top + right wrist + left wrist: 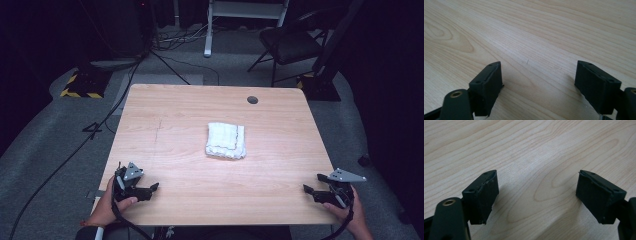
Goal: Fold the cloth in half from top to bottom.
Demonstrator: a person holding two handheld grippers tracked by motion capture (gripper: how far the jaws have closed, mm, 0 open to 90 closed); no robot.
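Folded white towel (pixel 226 141) lying squared at the centre of the wooden surface (pixel 170 125), well apart from the left gripper (pixel 152 188) and right gripper (pixel 308 190), both resting near the front edge with fingers wide and empty; judged complete or not begun, no grasp in hand. The high view gives the towel's place, while each gripper view shows bare wood grain between its own fingers (pixel 484 195)

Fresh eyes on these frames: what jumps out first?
The folded white towel lying alone near the middle of the wooden table, touched by nothing. Then the two hand-held grippers at the near edge, left gripper and right gripper, both with jaws open over bare wood.
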